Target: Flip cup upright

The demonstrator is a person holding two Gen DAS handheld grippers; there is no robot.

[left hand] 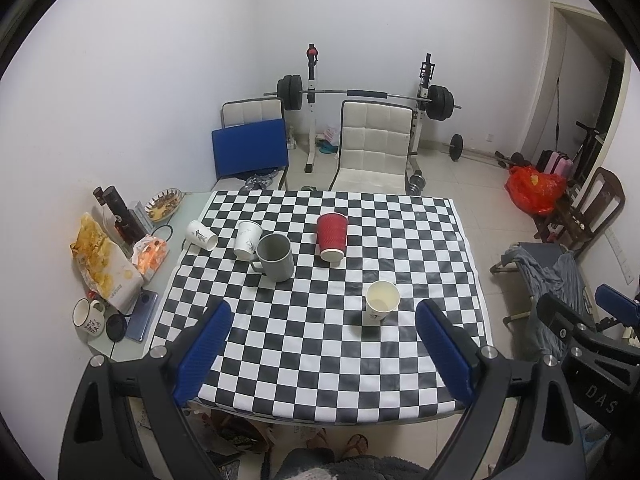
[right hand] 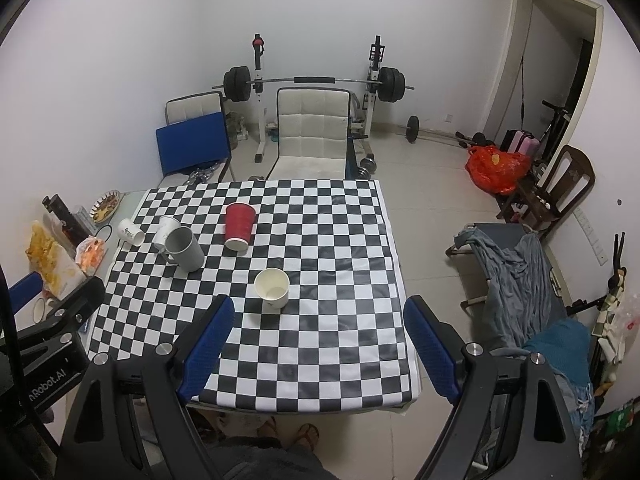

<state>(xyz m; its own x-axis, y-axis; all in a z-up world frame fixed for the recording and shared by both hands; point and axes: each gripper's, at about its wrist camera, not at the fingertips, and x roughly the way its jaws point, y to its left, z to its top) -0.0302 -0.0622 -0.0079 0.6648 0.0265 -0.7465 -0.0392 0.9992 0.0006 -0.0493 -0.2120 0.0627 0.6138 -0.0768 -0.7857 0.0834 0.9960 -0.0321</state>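
Observation:
A white paper cup [left hand: 381,302] stands upright, mouth up, near the front middle of the checkered tablecloth [left hand: 320,360]; it also shows in the right wrist view [right hand: 273,289]. A red ribbed paper cup [left hand: 332,236] [right hand: 239,226] stands behind it with its wide end up. A grey mug [left hand: 275,256] [right hand: 184,248] and two white paper cups [left hand: 247,239] [left hand: 202,234] stand or lie at the back left. My left gripper [left hand: 324,324] is open and empty, held above the table's front edge. My right gripper [right hand: 318,318] is open and empty, just in front of the white cup.
Snack bags [left hand: 105,260], a white mug [left hand: 88,316], a phone [left hand: 141,317] and a bottle box [left hand: 120,212] crowd the table's left side. Two white chairs [left hand: 374,148] and a barbell rack [left hand: 368,96] stand behind. A cloth-draped chair [right hand: 516,272] is to the right.

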